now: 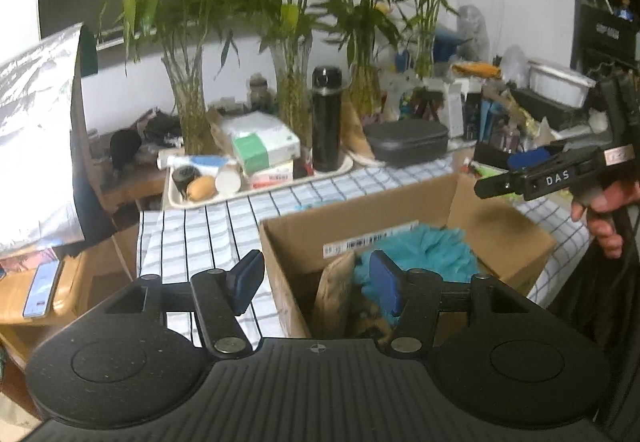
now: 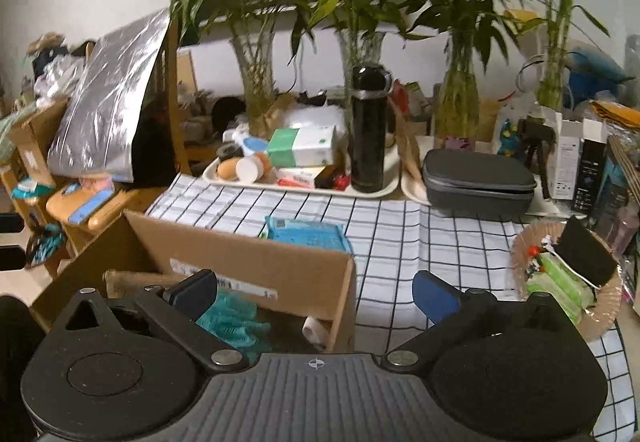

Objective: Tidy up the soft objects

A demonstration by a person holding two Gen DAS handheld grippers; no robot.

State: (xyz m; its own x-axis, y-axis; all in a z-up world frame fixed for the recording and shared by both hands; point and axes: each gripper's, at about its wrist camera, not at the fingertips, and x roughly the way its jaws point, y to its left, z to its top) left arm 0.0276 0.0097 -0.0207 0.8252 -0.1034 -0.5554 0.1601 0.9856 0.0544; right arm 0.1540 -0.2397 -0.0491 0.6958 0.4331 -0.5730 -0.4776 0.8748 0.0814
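An open cardboard box [image 1: 500,226] stands on the checked tablecloth. Inside lies a teal mesh pouf [image 1: 432,250] next to a brown, bag-like item [image 1: 334,294]. My left gripper [image 1: 318,284] hovers open over the box's near left corner, its right pad just in front of the pouf and nothing pressed between the pads. In the right wrist view the same box [image 2: 248,258] holds the pouf [image 2: 232,318] and a white roll [image 2: 316,330]. My right gripper [image 2: 316,296] stands wide open across the box's right corner, holding nothing. A blue textured pad [image 2: 308,234] lies behind the box.
A tray [image 2: 304,188] with cartons and a black flask [image 2: 368,130] sits at the back, beside a grey case [image 2: 478,178] and vases of bamboo. A plate [image 2: 608,306] with green items and a black sponge is at right. A hand [image 1: 604,210] holds the other tool.
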